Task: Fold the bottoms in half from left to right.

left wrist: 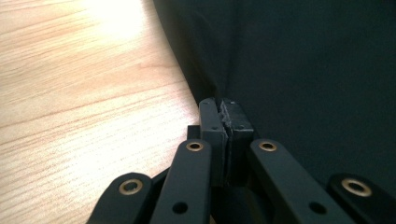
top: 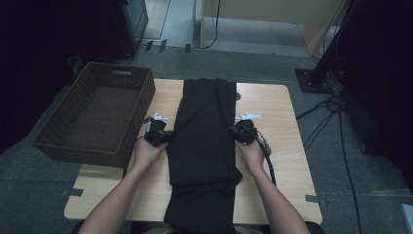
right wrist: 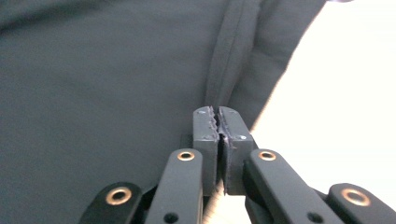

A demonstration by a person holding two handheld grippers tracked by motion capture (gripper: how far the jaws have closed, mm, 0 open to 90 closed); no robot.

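The left gripper [top: 157, 131] sits at the left edge of a black garment [top: 207, 141], its jaws pressed together; in the left gripper view [left wrist: 225, 122] the tips meet right at the cloth's edge, and they appear to pinch it, though dark fabric against dark jaws makes the actual bite hard to confirm. The right gripper [top: 245, 130] mirrors it at the garment's right edge, jaws likewise closed [right wrist: 218, 126] at a raised fold of the cloth [right wrist: 116, 84].

The garment lies lengthwise down the middle of the table [top: 282, 161], folded over itself, its near end hanging off the near edge and cut off by the frame. Its black surface swallows most detail, so seams are barely readable.

The table is light wood with rounded corners. A brown woven basket [top: 95, 114] rests on its far-left corner, overhanging the side. Grey carpet [top: 341, 170] surrounds it, with black cables [top: 324, 119] trailing at right and dark equipment in the far corners.
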